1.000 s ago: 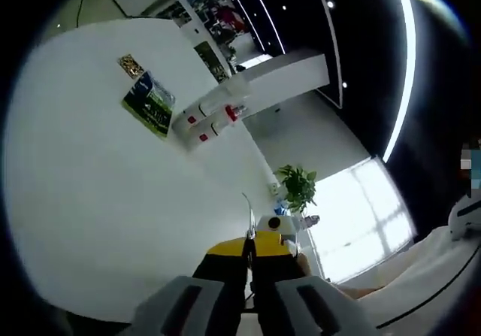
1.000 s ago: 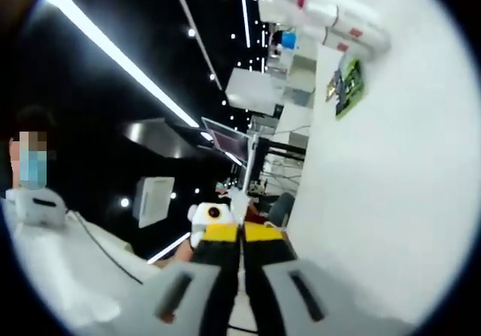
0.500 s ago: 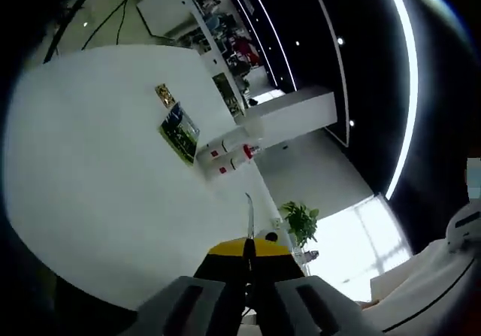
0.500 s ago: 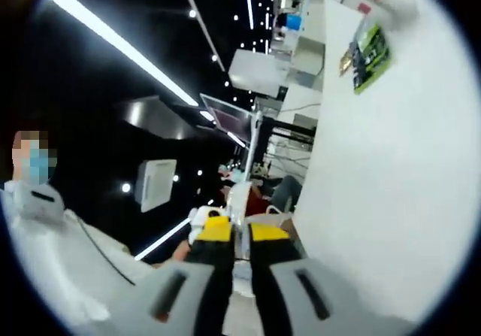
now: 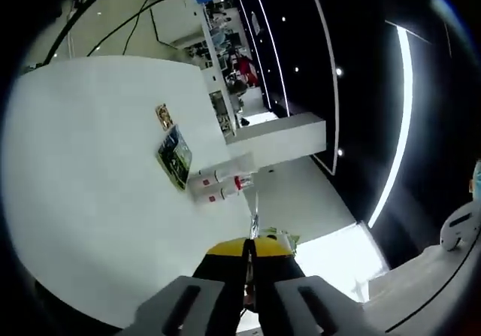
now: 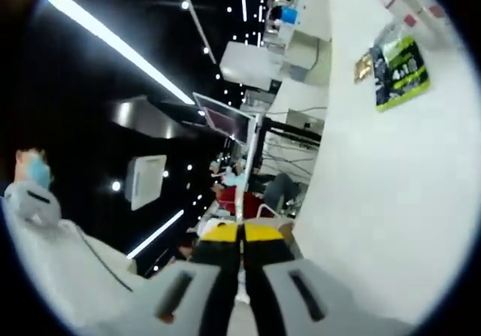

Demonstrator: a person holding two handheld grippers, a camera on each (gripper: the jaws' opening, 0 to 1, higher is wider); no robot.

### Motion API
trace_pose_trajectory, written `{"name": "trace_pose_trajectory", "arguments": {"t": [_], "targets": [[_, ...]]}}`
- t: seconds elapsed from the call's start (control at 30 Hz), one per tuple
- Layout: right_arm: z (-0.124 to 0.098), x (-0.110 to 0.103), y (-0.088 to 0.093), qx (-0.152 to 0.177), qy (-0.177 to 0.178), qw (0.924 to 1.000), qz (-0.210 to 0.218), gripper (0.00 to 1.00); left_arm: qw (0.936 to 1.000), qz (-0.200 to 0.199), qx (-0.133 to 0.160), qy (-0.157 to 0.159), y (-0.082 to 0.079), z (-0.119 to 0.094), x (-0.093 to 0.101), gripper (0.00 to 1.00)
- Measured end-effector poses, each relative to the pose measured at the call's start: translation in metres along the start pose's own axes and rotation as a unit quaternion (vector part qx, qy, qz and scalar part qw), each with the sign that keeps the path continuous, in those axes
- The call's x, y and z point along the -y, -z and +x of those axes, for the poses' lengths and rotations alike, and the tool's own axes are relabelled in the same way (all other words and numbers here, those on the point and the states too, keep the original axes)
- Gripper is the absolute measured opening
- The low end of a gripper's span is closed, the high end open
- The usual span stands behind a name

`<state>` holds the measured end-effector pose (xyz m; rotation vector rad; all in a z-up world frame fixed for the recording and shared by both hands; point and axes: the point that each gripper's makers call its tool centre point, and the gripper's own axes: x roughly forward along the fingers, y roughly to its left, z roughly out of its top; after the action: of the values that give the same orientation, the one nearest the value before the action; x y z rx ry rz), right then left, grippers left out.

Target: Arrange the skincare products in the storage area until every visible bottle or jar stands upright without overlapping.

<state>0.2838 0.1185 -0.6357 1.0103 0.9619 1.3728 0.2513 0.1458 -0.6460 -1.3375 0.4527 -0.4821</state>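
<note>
On a white table (image 5: 90, 201) lie two white tubes with red marks (image 5: 218, 176) (image 5: 219, 194), side by side on their sides. Beside them lies a flat green packet (image 5: 174, 158) and a small gold item (image 5: 163, 116). My left gripper (image 5: 248, 247) is shut and holds nothing, well short of them above the table's near edge. In the right gripper view the green packet (image 6: 400, 73), the gold item (image 6: 364, 65) and a white tube (image 6: 412, 4) lie far off at the upper right. My right gripper (image 6: 240, 234) is shut and holds nothing.
The table's edge (image 6: 319, 163) runs down the middle of the right gripper view, with a dark hall, ceiling light strips (image 6: 113, 43) and desks with monitors (image 6: 225, 118) beyond. A white counter (image 5: 278, 137) stands past the tubes.
Both cameras have tilted and moved. The products look smaller in the left gripper view and larger in the right gripper view. They have not moved on the table.
</note>
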Motion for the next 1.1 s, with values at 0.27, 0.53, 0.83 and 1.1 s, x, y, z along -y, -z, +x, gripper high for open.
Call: {"name": "trace_pose_trajectory", "arguments": {"t": [0.27,0.53,0.83,1.1], "targets": [[0.003,-0.006,-0.009,0.006,0.026,0.9995,-0.015,0.13,0.9994,0.017,-0.009,0.029,-0.014,0.01,0.007,0.0],[-0.005,-0.006,-0.017,0.054,0.07,0.9951,-0.045,0.4,0.9986,-0.017,0.007,0.05,-0.053,0.025,-0.006,0.0],[-0.045,0.014,-0.004,0.084,0.173,0.9801,-0.051,0.71,0.9995,0.0,-0.031,-0.005,-0.079,0.032,-0.039,0.0],[-0.081,0.039,0.014,0.088,0.259,0.9607,-0.047,0.85,0.9983,0.005,-0.045,-0.037,-0.102,0.045,-0.064,0.0]]}}
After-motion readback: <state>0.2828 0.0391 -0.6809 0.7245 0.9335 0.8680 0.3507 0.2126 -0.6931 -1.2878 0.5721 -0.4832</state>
